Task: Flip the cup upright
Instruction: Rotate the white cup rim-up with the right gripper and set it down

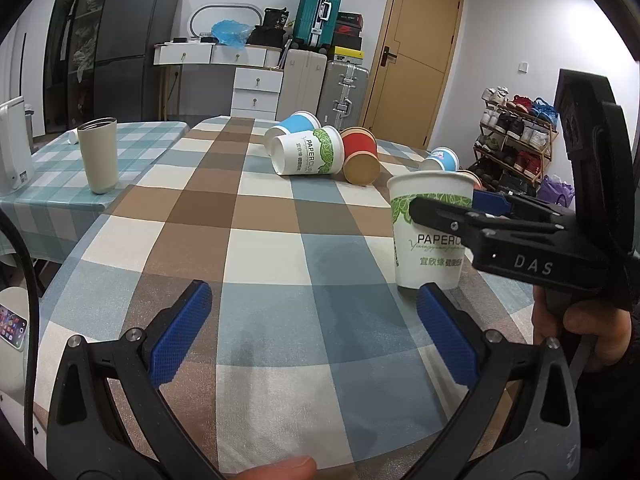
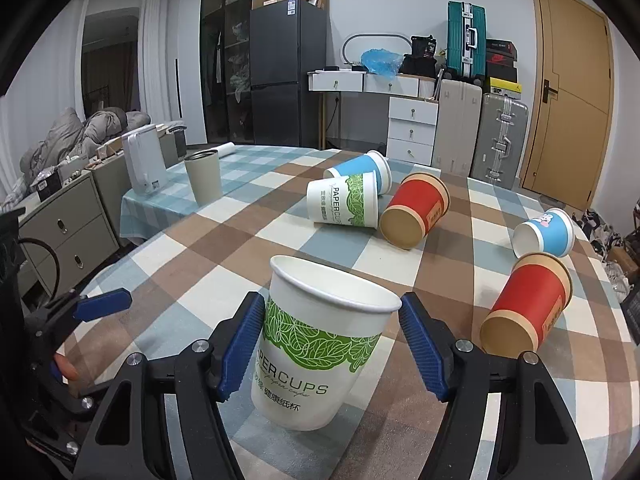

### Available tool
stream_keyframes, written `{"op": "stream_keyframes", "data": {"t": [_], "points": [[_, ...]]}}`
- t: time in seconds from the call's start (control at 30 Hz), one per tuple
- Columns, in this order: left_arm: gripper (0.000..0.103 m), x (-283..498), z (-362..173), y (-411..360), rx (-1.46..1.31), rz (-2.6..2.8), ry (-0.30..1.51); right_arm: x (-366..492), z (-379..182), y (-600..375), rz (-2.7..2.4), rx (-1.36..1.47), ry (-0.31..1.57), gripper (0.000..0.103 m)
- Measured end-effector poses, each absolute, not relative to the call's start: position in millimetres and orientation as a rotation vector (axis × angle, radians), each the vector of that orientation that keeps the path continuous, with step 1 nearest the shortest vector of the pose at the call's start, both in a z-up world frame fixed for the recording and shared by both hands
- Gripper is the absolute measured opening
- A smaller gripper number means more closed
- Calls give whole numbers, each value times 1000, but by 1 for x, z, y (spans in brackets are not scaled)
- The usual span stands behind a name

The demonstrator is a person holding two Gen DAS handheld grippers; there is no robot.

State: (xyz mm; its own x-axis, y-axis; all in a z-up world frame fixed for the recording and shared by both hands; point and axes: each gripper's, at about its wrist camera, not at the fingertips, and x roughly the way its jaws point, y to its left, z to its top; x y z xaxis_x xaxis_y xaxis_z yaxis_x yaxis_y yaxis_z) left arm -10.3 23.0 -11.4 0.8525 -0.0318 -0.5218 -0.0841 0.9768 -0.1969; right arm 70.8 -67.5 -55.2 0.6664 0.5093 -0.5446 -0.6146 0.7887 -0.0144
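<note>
Cup (image 2: 326, 344), white paper with a green leaf band and the print "PAPERCUPS" over a line of Chinese characters, stands mouth-up on the checked tablecloth (image 2: 224, 240) between the blue pads of the right gripper (image 2: 330, 346); the left pad touches its wall while the right pad stands just clear, so the jaws are parted around it rather than clamped. From the left wrist view the same cup (image 1: 430, 232) appears at the right, partly behind the right gripper's black body, which bears the letters "DAS". The left gripper (image 1: 314, 330) hangs wide apart over bare cloth, holding nothing. Going left to right across the table: a beige tumbler (image 2: 204, 176) beside a white appliance (image 2: 144, 162), then a blue cup (image 2: 362, 170), a second "PAPERCUPS" cup (image 2: 344, 204) and a red cup (image 2: 414, 216) all lying on their sides, then a small blue cartoon cup (image 2: 544, 232) and another red cup (image 2: 526, 304), also tipped over. Only the right wrist view shows that last red cup whole; only the left wrist view shows a phone (image 1: 12, 326) at its left edge and a shoe rack (image 1: 516, 136).
</note>
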Motion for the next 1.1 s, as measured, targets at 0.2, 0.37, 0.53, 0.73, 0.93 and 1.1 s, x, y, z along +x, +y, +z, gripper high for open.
{"op": "stream_keyframes", "data": {"t": [0.2,0.37,0.53,0.73,0.93,1.1], "points": [[102,-11,-13,24,-218,31,550,54,-55,-74,692,-236,564,60],[102,-11,-14,25,-217,31,550,43,-56,-82,711,-244,572,60],[102,-11,-14,25,-219,31,550,38,-61,-90,717,-218,572,60],[102,-11,-15,25,-226,21,547,35,-64,-100,733,-172,552,64],[102,-15,-12,21,-230,-4,520,28,-55,-125,760,-68,471,96],[102,-18,-9,16,-219,-26,497,20,-56,-146,756,-40,428,103]]}}
